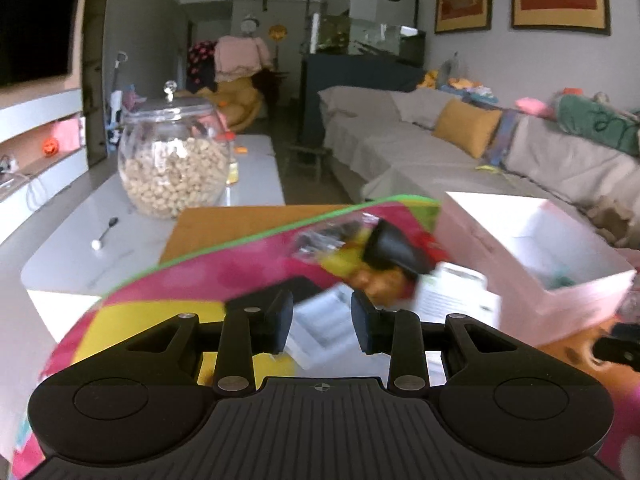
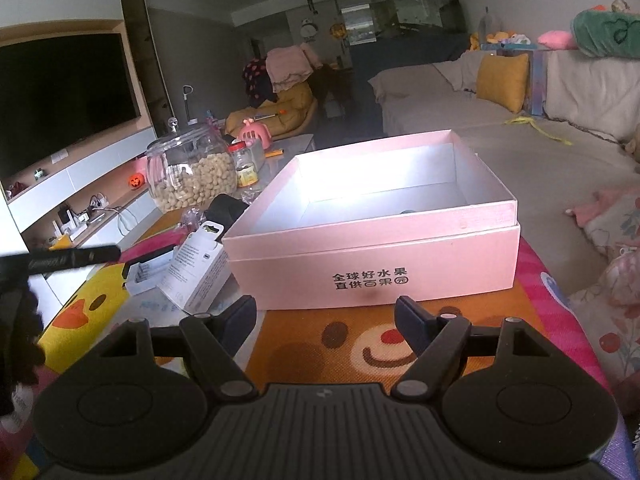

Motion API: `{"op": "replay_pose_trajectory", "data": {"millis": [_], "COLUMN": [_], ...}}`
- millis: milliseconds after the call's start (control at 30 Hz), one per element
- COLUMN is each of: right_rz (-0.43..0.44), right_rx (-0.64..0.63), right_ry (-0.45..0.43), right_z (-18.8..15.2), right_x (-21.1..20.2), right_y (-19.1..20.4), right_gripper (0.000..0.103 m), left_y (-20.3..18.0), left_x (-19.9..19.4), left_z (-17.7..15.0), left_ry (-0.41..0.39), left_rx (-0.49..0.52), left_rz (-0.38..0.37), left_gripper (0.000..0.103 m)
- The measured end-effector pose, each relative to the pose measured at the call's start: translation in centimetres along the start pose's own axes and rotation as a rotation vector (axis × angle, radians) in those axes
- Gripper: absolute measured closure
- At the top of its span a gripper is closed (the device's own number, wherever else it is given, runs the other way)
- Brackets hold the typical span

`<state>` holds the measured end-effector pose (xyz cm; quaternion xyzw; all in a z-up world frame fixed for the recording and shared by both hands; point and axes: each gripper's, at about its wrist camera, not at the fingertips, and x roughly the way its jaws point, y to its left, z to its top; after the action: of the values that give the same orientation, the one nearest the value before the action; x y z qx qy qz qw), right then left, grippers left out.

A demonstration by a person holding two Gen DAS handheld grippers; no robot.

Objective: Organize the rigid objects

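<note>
Hovering with jaws apart and empty, the right claw [image 2: 325,316] faces the pink box [image 2: 372,240] on the cartoon mat [image 2: 352,340]. The left claw [image 1: 322,322] brackets a blurred white item [image 1: 320,320]; whether it grips cannot be told. Small cartons [image 2: 196,272] lie left of the box, whose contents are mostly hidden.

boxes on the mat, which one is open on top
The big pink box with black print on its front: its top is open, showing the white inside. The small white boxes to its left lie closed.
</note>
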<state>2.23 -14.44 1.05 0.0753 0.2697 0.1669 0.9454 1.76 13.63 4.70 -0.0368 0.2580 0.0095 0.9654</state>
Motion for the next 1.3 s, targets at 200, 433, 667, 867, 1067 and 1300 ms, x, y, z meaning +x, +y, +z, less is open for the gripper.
{"op": "replay_pose_trajectory", "data": {"millis": [200,433,667,867,1067,1300], "right_rz": [0.001,0.030,0.121,0.059,-0.085,-0.108], "right_rx": [0.002,-0.092,-0.093,0.008,0.061,0.023], "right_ry": [0.007,0.008,0.167,0.267,0.239,0.245], "right_z": [-0.1,0.2,1.9,3.2,2.4,2.3], "right_x": [0.0,-0.4,2.6,7.6,10.5,12.1], "right_y": [-0.1,2.2,7.6,10.9,14.0,15.8], "right_gripper": [0.026,0.026,0.026,0.026,0.024,0.026], "left_y": [1.0,1.2,1.8,3.5,4.7,4.5], "left_x": [3.6,3.6,0.1,-3.1,-3.1,-3.5], "left_z": [0.5,-0.7,-4.3,-5.9,-6.3,-6.3], "left_ry": [0.108,0.150,0.196,0.085,0.053,0.032], "left_rx": [-0.024,-0.012,-0.029,-0.110,-0.182,-0.160], "left_rz": [-0.035,-0.112,-0.165,-0.212,-0.194,-0.179], "left_gripper": [0.073,0.078,0.080,0.080,0.080,0.080]}}
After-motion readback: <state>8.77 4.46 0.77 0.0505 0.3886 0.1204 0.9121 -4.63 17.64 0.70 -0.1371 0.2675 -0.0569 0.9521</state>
